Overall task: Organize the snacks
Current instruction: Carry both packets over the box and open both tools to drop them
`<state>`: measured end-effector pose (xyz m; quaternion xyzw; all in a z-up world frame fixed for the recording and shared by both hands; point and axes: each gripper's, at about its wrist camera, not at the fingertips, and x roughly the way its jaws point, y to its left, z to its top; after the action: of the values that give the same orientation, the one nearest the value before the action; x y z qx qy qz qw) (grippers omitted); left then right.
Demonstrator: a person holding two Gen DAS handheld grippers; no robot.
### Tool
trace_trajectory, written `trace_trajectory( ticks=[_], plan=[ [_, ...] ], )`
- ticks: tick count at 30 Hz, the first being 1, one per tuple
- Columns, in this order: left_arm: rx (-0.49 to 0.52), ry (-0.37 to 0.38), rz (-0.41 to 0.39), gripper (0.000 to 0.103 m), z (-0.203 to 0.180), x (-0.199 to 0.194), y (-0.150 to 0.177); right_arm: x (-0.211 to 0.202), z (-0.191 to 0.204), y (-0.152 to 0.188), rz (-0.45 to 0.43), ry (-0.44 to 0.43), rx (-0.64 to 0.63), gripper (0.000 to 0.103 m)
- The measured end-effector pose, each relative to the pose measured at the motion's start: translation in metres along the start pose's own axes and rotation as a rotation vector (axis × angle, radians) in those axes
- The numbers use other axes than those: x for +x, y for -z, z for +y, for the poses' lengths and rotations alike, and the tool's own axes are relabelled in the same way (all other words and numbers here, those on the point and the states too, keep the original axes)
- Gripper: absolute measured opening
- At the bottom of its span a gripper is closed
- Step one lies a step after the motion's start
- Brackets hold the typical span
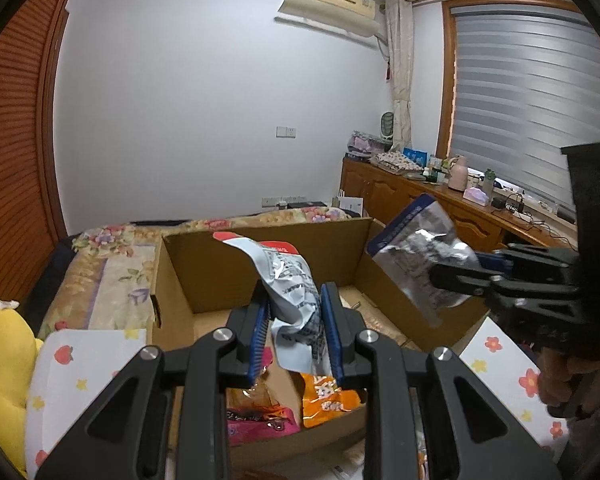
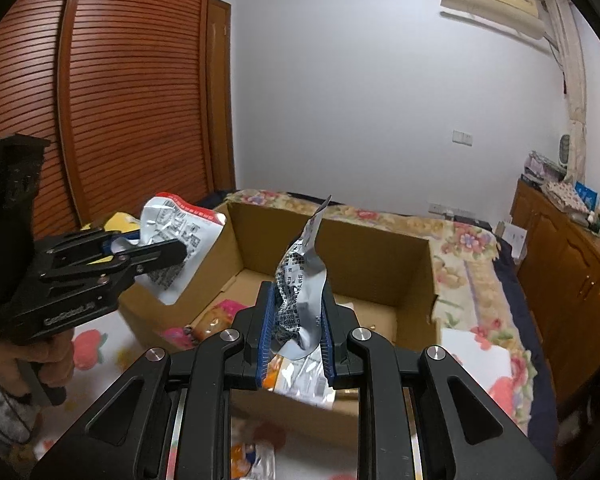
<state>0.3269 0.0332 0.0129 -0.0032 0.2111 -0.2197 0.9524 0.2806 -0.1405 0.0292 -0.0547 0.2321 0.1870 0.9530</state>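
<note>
Left wrist view, nearest first. The left gripper (image 1: 296, 332) is clamped on a red-edged silver packet (image 1: 290, 292); both blue pads press its crumpled lower half, and the packet rises toward 12 o'clock, its red top curling to 11 o'clock. Below the jaws, at 6 o'clock, an orange packet (image 1: 328, 400) and a pink packet (image 1: 256, 424) lie in the near end of the cardboard box (image 1: 204, 264). At 3 o'clock the right gripper (image 1: 476, 268) reaches in from the frame edge, closed on a blue-edged silver packet (image 1: 416, 248) held above the box's right wall. A hand (image 1: 568, 376) grips its handle at 4 o'clock. A yellow plush toy (image 1: 4, 364) sits at 8 o'clock.

Right wrist view. The right gripper (image 2: 296, 332) pinches the blue-edged silver packet (image 2: 300, 284), which stands upright over the box (image 2: 380, 256). At 9 o'clock the left gripper (image 2: 172, 252) holds the red-edged silver packet (image 2: 180, 236) over the box's left wall.

The box rests on a floral bedspread (image 2: 464, 248). Farther off, a wooden cabinet (image 1: 400, 192) stands at 2 o'clock in the left view, with an air conditioner (image 1: 328, 0) on the wall at 12 o'clock.
</note>
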Motion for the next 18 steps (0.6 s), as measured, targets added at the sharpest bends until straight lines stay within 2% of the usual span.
trace_trajectory(
  ticks=[7,18],
  plan=[
    [-0.01,0.002,0.024,0.024,0.004,0.013,0.007,0.039,-0.003,0.015,0.021,-0.02,0.02,0.018],
    [-0.004,-0.008,0.052,0.024,0.003,0.022,0.012,0.052,-0.012,0.02,0.03,-0.053,0.032,0.018]
  ],
)
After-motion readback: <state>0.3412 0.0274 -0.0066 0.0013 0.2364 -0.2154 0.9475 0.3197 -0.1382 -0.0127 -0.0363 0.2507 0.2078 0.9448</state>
